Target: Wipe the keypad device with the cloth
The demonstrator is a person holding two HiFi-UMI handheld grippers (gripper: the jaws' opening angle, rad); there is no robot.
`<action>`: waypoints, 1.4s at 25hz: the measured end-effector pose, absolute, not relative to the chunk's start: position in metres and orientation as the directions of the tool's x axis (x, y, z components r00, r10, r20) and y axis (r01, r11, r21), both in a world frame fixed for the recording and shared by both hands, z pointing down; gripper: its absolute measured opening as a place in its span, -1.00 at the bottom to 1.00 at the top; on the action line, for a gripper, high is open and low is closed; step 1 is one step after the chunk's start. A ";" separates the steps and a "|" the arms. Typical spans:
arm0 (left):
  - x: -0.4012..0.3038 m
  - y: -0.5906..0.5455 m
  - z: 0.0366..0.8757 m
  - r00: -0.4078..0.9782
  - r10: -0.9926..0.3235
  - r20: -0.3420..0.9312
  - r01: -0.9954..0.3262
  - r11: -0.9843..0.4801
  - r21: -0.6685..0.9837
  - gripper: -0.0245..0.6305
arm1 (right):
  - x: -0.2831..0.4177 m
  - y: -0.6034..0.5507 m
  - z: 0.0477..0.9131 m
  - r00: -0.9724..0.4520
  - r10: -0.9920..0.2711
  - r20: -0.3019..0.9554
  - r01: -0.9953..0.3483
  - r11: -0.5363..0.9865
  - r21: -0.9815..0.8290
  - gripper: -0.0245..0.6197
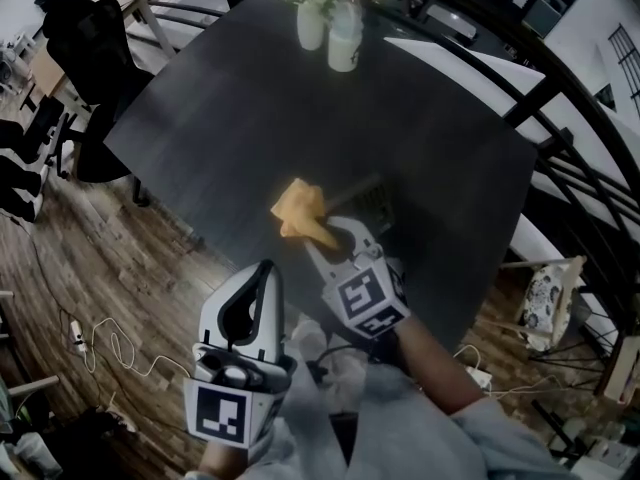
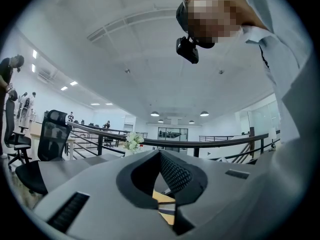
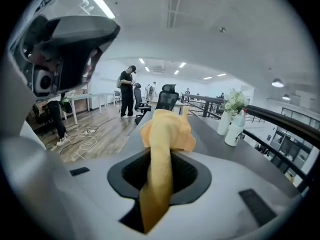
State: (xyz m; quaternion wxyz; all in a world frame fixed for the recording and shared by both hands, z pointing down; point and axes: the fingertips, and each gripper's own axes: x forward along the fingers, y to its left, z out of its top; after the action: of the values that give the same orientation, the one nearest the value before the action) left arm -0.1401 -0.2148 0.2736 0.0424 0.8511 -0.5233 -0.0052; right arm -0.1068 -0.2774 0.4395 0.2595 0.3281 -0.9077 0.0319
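Seemingly early or mid-task. Right gripper point(image 3: 162, 156) jaws clamped on the yellow cloth point(image 3: 167, 129), which bunches out past the tips. From the head view the cloth point(image 1: 298, 211) sits over the dark counter point(image 1: 250, 98), just beside a dark gridded slab, probably the keypad device point(image 1: 370, 202); blurred, contact not readable. Left gripper point(image 1: 265, 280) held back off the counter edge, jaws together, nothing between them. Judgement: cloth in hand and at the device; wiping strokes remain, none provable as done.
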 end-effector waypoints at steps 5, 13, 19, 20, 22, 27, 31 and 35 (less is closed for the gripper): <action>-0.149 -0.212 0.274 0.436 -0.899 0.040 -0.898 -0.432 0.080 -0.88 | -0.105 -0.288 0.453 -0.622 -0.563 0.545 -0.604 0.787 0.123 -0.61; -0.149 -0.212 0.275 0.445 -0.895 0.037 -0.893 -0.441 0.089 -0.88 | -0.060 -0.312 0.464 -0.525 -0.639 0.562 -0.694 0.704 0.152 -0.61; -0.147 -0.214 0.276 0.448 -0.893 0.041 -0.892 -0.443 0.093 -0.89 | -0.008 -0.337 0.473 -0.440 -0.706 0.555 -0.777 0.609 0.157 -0.61; -0.147 -0.214 0.277 0.448 -0.893 0.041 -0.892 -0.443 0.094 -0.89 | 0.000 -0.340 0.475 -0.426 -0.716 0.553 -0.792 0.591 0.155 -0.61; -0.146 -0.214 0.277 0.449 -0.893 0.043 -0.891 -0.444 0.094 -0.88 | 0.016 -0.346 0.478 -0.401 -0.733 0.550 -0.818 0.556 0.145 -0.61; -0.143 -0.215 0.278 0.456 -0.889 0.050 -0.888 -0.451 0.090 -0.88 | 0.051 -0.354 0.492 -0.359 -0.757 0.546 -0.883 0.465 0.064 -0.61; -0.141 -0.214 0.278 0.462 -0.885 0.054 -0.886 -0.456 0.087 -0.88 | 0.071 -0.343 0.511 -0.329 -0.751 0.573 -0.918 0.396 -0.009 -0.61; -0.139 -0.215 0.279 0.468 -0.882 0.055 -0.882 -0.463 0.085 -0.88 | 0.086 -0.327 0.536 -0.281 -0.738 0.613 -0.942 0.335 -0.027 -0.61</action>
State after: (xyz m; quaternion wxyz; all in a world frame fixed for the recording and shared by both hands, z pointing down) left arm -0.1391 -0.2149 0.2793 0.0506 0.8553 -0.5156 0.0016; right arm 0.0856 -0.3266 0.5362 0.2574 0.5416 -0.7755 0.1974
